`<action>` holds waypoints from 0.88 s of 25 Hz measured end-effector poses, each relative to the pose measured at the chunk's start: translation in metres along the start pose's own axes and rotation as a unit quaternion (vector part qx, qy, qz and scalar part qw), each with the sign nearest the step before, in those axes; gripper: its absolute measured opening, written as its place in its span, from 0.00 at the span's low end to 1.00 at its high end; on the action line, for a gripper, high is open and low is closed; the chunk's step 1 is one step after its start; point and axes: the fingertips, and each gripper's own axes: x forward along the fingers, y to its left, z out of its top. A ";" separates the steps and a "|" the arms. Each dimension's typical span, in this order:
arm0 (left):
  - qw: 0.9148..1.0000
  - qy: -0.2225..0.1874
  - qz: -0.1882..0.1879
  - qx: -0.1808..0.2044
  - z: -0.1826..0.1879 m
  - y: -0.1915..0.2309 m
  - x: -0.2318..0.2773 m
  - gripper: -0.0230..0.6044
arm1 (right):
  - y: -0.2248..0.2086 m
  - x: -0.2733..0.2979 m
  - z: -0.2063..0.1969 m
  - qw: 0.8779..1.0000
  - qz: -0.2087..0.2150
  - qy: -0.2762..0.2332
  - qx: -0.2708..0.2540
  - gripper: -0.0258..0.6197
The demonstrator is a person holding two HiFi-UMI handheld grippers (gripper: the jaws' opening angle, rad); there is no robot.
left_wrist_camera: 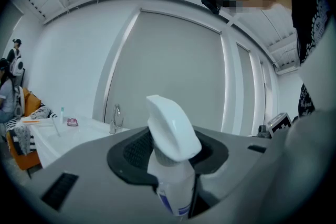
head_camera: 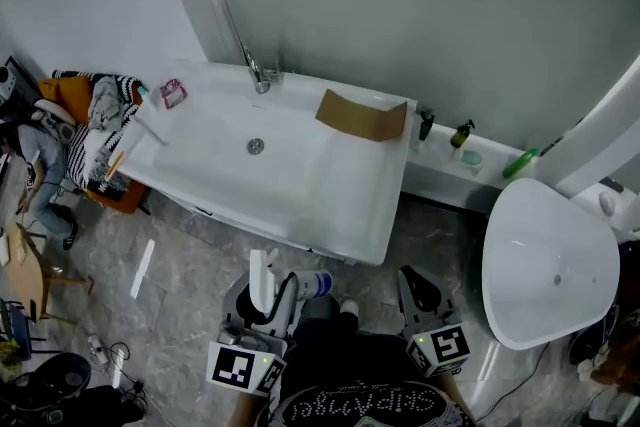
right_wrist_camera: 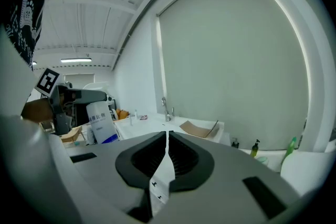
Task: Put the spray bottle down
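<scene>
On my feed the left gripper (head_camera: 280, 300) is clamped on the white plastic spray bottle (left_wrist_camera: 170, 134). Its ribbed black pads press on the neck just under the smooth, rounded trigger head. In the left gripper view the head rises above the jaws, and the cylindrical body, with a blue-printed label, drops below them. The bottle stands roughly upright in the grip and is carried in the air, not resting on anything.

In the right gripper view I see it again at the left (right_wrist_camera: 102, 123), with a glossy white body and a blue band low on the label.

The right gripper (right_wrist_camera: 166, 152) has its jaws together, the two ribbed black pads meeting along a thin seam.

From the head view, both grippers hang over the grey marbled floor tiles (head_camera: 190, 285), and the bottle is on the near side of the glossy white rectangular tub (head_camera: 390, 215), apart from its rim.

A chrome tap (head_camera: 258, 75) stands at the tub's far edge. A curved piece of brown cardboard (head_camera: 360, 115) rests on its far right corner. A smooth white oval basin (head_camera: 550, 265) stands to the right.
</scene>
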 end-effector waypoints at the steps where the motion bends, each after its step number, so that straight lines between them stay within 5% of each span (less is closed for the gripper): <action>1: 1.000 0.002 -0.002 -0.001 0.001 0.001 0.005 0.30 | -0.001 0.003 0.000 1.000 0.000 0.003 0.002 0.08; 8: 1.000 0.001 -0.012 -0.017 0.008 0.026 0.053 0.30 | -0.025 0.044 0.004 1.000 -0.021 0.017 0.012 0.08; 22: 0.995 0.024 -0.098 0.005 0.036 0.100 0.178 0.30 | -0.055 0.148 0.047 0.996 -0.088 0.018 0.031 0.08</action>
